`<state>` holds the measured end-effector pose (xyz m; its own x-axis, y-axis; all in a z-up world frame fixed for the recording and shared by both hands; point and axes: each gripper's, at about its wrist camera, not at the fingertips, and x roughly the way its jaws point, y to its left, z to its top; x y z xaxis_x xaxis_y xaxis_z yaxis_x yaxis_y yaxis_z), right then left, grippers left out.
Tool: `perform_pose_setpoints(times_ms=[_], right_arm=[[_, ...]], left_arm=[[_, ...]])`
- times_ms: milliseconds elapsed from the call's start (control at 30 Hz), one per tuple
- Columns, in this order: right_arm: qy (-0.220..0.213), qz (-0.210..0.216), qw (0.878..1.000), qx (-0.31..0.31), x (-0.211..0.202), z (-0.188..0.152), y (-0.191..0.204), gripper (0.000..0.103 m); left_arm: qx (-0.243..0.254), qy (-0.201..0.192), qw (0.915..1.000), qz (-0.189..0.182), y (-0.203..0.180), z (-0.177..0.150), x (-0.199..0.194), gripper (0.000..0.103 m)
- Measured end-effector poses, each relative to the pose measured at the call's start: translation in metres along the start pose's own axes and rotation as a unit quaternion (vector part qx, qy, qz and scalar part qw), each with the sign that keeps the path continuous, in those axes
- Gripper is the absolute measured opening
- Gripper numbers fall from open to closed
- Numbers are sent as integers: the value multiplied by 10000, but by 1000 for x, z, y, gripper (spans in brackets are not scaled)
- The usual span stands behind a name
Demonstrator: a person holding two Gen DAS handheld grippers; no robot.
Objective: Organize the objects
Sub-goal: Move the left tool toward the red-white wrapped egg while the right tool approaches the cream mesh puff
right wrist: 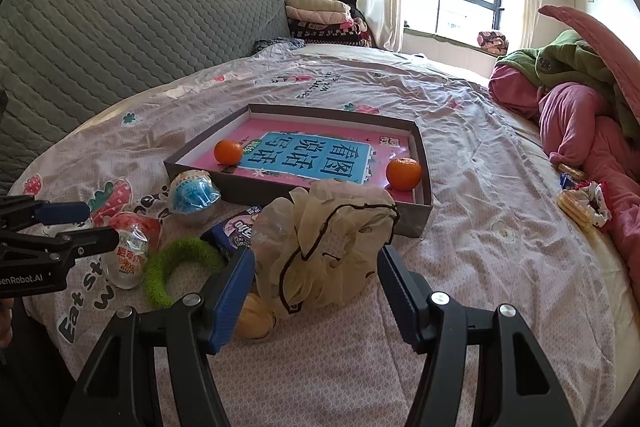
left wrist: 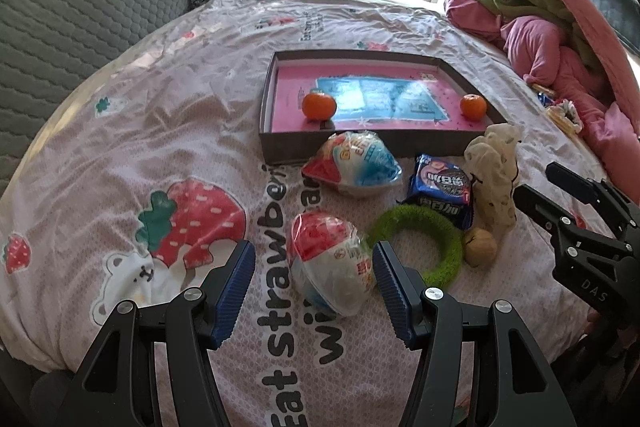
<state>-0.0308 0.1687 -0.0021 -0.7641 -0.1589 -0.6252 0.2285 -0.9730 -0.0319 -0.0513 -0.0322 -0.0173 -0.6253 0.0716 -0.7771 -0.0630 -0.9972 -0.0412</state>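
on the strawberry-print bedspread (left wrist: 120,155) i see a shallow grey box (left wrist: 280,147) lined with a pink and blue sheet, holding two oranges, one at its near left (left wrist: 319,105) and one at its near right (left wrist: 473,106). in front of the box lie two plastic-wrapped bowls, the farther bowl (left wrist: 352,163) touching the box wall and the nearer bowl (left wrist: 330,263) between my left gripper (left wrist: 314,291) fingers, whose blue pads stand apart and do not press it. beside it are a green fuzzy ring (left wrist: 424,247), a blue cookie packet (left wrist: 440,187), a walnut (left wrist: 480,247) and a cream scrunchie (right wrist: 324,243). my right gripper (right wrist: 316,295) hangs spread wide just before the scrunchie, gripping nothing.
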Motion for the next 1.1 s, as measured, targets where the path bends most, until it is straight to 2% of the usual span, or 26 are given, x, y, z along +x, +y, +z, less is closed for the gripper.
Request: perform_pose_setpoints(times_ms=[533,633,1000,1033,1100], right_arm=[[96,19,9999,-27,10,-1,4,63],[130,-12,9999,-85,15,-1,7,63],[309,-318,9989,-149,34,-3,11,63],[318,-307,9989,-124,35,-3,10,63],[332,-285,9990,-86,36,-3,8,53]], left_arm=[[-151,135,9998,23,0,4,22,63],[-176,141,9997,-6,1,3,25,69],[-351,230,9988,-246,6,3,38,74],[-357,254,9988,-241,5,3,40,74],[-384,287,9985,-270,5,2,44,74]])
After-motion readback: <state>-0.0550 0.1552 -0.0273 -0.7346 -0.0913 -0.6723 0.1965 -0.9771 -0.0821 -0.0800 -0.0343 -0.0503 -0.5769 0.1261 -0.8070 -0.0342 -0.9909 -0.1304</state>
